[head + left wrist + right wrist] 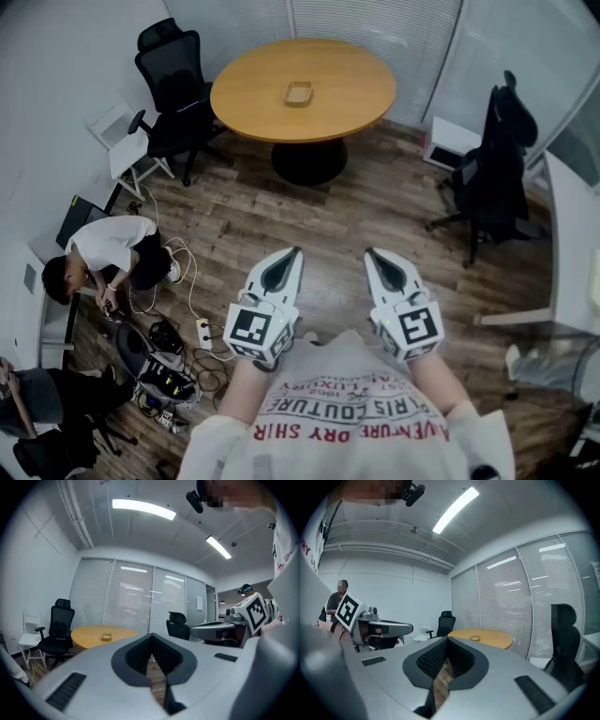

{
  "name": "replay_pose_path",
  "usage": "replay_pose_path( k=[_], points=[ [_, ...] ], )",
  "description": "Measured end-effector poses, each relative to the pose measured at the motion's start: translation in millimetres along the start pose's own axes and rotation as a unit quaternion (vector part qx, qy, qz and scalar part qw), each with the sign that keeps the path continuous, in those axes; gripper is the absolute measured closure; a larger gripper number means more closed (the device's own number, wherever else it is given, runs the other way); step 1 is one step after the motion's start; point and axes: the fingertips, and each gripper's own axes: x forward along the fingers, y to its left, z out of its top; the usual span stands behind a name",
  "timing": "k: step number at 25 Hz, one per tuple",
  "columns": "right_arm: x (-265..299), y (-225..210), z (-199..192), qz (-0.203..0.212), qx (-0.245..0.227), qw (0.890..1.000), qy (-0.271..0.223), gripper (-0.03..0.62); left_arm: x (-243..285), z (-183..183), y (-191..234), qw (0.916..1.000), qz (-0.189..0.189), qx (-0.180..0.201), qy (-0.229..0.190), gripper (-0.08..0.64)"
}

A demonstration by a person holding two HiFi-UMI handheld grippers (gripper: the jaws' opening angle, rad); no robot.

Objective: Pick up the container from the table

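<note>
**Container at mid-table, both grippers closed and well short of it**

A round wooden table (248, 89) stands on the plank floor (375, 211) before slatted blinds (375, 23), with black office chairs (173, 80) on either side. The small tan container (298, 93) lies near the tabletop's middle, clear of every edge; its inside is too small to read. The left gripper (292, 253) and the right gripper (372, 255) hang side by side, well apart from the table, each with jaws pressed together on nothing.

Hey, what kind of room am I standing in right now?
Most likely a small office meeting room: a round wooden table with a black office chair beside it, slatted blinds along the far wall, and strip ceiling lights.
</note>
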Motion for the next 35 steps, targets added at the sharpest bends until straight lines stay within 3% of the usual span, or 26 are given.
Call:
replay_pose_path(
  k=[7,14,17,27,35],
  points=[
    [8,7,-2,0.002,-0.001,1.0,0.008,0.595,-2,-1,10,1.0,0.0,-0.003,-0.005,0.56],
    [20,7,-6,-0.028,0.005,0.999,0.029,0.595,-5,-11,20,0.9998,-0.009,-0.02,0.0,0.56],
    [34,14,1,-0.035,-0.018,0.999,0.02,0.595,-9,-14,35,0.9997,-0.012,-0.022,0.002,0.56],
    [85,68,-19,-0.029,-0.019,0.998,0.056,0.595,-26,-25,101,0.9995,-0.009,-0.027,0.013,0.56],
    [137,50,-20,-0.021,-0.006,0.997,0.068,0.595,-7,-21,128,0.9995,-0.016,-0.025,0.01,0.56]
  ],
)
